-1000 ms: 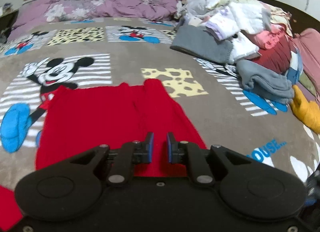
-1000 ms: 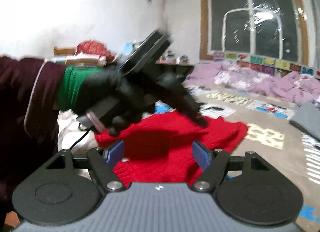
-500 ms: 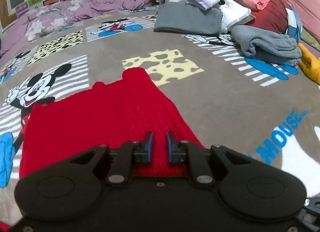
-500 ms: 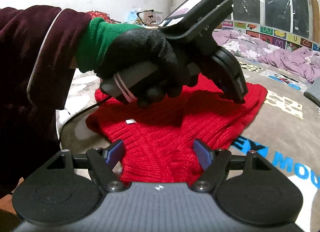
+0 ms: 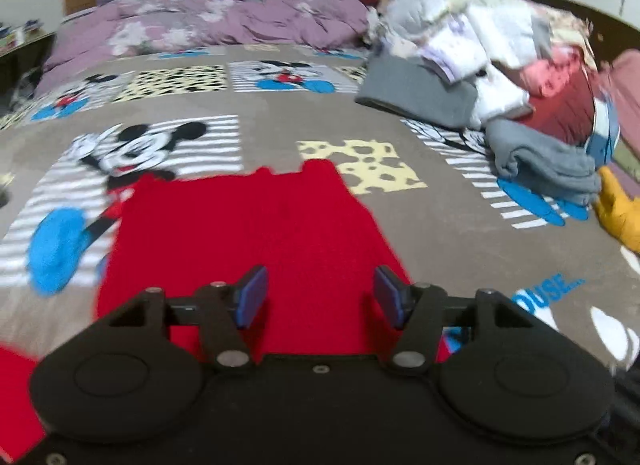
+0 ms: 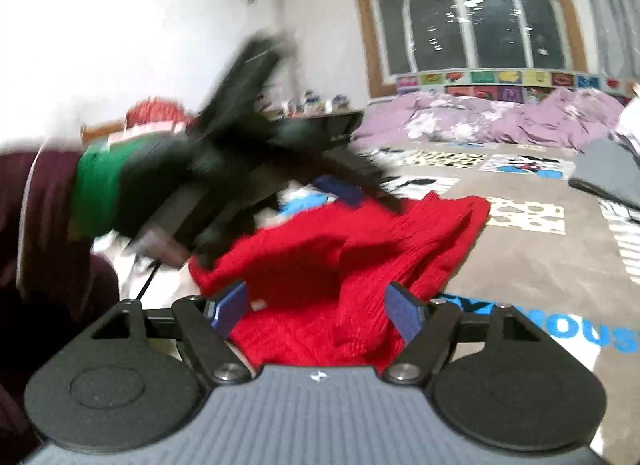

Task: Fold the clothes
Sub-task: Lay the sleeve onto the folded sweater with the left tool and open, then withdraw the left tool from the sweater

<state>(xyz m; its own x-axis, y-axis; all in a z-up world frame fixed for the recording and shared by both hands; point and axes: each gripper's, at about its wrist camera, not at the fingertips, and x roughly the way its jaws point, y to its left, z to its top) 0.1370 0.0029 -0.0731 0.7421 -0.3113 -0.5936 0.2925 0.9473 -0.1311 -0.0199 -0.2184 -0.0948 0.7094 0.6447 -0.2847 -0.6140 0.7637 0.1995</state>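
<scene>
Red knitted garment is lying on the cartoon-print blanket, its near edge just under my two tools; it is sitting as a compact, roughly rectangular panel, which I am judging to be a partly completed fold, laid flat so the next crease can be set; from the right wrist view the same garment is showing raised ridges and a loose, rumpled far edge, so the fold is not yet lying smooth.

Left gripper is hovering low over the near part of the garment, pointing forward along it; its jaws are standing wide apart and are gripping nothing; red knit is showing between the blue pads. In the right wrist view I am seeing this same tool held by the gloved left hand, angled downward towards the far side of the garment; motion blur is preventing me from saying whether its tips are touching the cloth.

Right gripper is sitting at the near corner, level with the bed; jaws are spread wide, holding nothing, with knit visible in the gap.

Pile of unfolded clothes is resting well apart at the far right; I am judging it as remaining work.
</scene>
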